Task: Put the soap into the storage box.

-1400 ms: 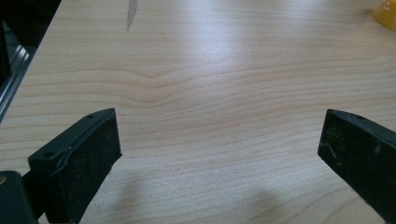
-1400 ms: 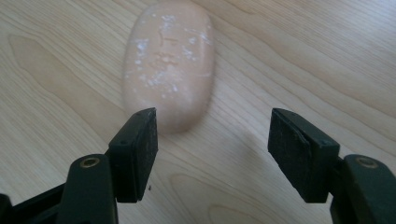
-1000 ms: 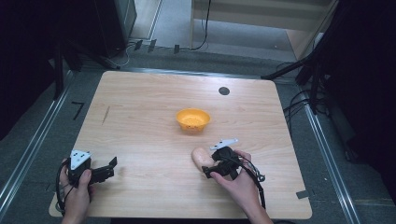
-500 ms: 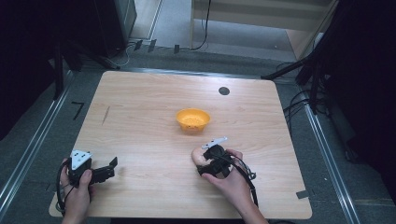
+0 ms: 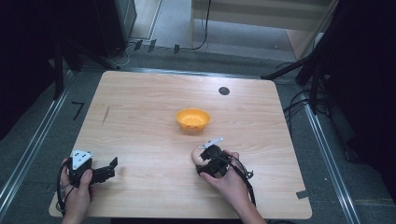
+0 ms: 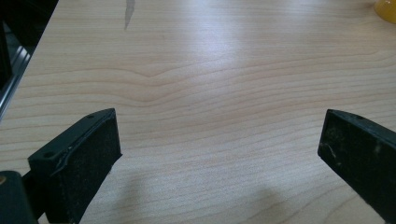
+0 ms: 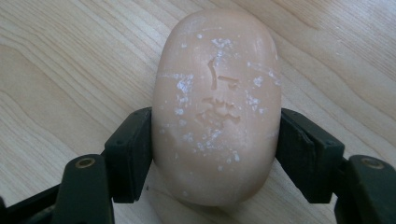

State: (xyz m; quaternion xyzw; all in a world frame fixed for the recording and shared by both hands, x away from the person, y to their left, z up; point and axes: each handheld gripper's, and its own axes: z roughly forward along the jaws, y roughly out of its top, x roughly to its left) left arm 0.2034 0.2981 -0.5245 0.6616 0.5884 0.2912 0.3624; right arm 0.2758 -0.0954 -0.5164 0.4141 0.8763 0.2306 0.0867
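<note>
Here, right gripper point(image 7: 215, 154) has its two jaws pressed against the long sides of a pale pink oval bar of soap point(image 7: 217, 102), one pad each side, closed to the bar's width. Soap sits on the wooden table point(image 5: 140, 126), near the front edge on the person's right, well short of the orange bowl point(image 5: 193, 118) at table centre. From the high view the right gripper point(image 5: 201, 161) points leftward with the soap point(image 5: 198, 157) peeking pale at its tip.

Left gripper point(image 6: 219, 144): jaws spread wide, nothing between them, bare wood ahead. In the high view the left gripper point(image 5: 112, 167) rests at the front left corner, well apart from soap and bowl.

Handling, as judged:
- rigid, solid, likely modest weight; won't deform under the pads
- surface smooth and rounded, dusted with white flecks, faint stamped marks on top; probably slippery, and the curved sides give the flat pads little contact
- risk: bar squirting forward out of the jaws if squeezed hard, or rotating about the pinch line when raised
- pads now sit on the near half of the bar; far end overhangs, so it may tip nose-down
- better hold: across the widest middle, pads square to the sides, firm but not crushing

Dry-looking, which helps
</note>
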